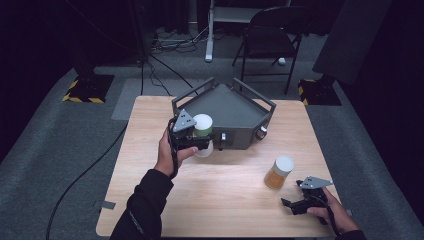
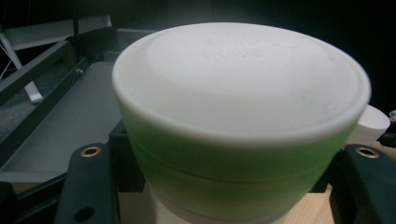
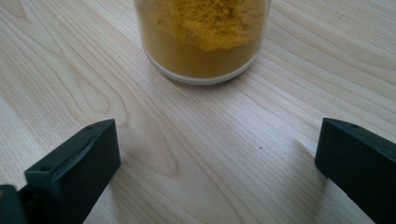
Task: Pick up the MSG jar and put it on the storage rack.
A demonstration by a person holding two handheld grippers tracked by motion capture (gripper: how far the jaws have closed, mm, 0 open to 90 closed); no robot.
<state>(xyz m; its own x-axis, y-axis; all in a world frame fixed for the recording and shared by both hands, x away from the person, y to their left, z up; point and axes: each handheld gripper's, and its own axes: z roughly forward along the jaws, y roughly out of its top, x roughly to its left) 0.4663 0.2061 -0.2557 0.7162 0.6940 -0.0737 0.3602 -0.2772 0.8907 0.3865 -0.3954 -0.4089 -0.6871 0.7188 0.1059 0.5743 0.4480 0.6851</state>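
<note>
Leftmost on the pale wood-grain table (image 1: 220, 200), the left gripper (image 1: 199, 142) has its black jaws clamped on a round green jar (image 1: 203, 131) with a smooth white lid, holding it upright just in front of the near wall of a dark grey metal tray (image 1: 235, 107) with angular sides and bar handles. From the left gripper view the jar (image 2: 233, 172) looms close: a matte, slightly domed lid over a glossy green body, a jaw pressing each flank, the tray's flat floor (image 2: 70, 116) behind it. The left forearm, in a dark sleeve, reaches up from the table's near edge, wrist bent inward. Further right stands a clear jar of orange powder (image 1: 278, 172), white-capped. The right gripper view shows its grainy contents (image 3: 205, 28) and thick glass base. Rightmost, the right gripper (image 1: 295, 202) rests low by the near edge, jaws spread wide with nothing between them, aimed at that jar.
</note>
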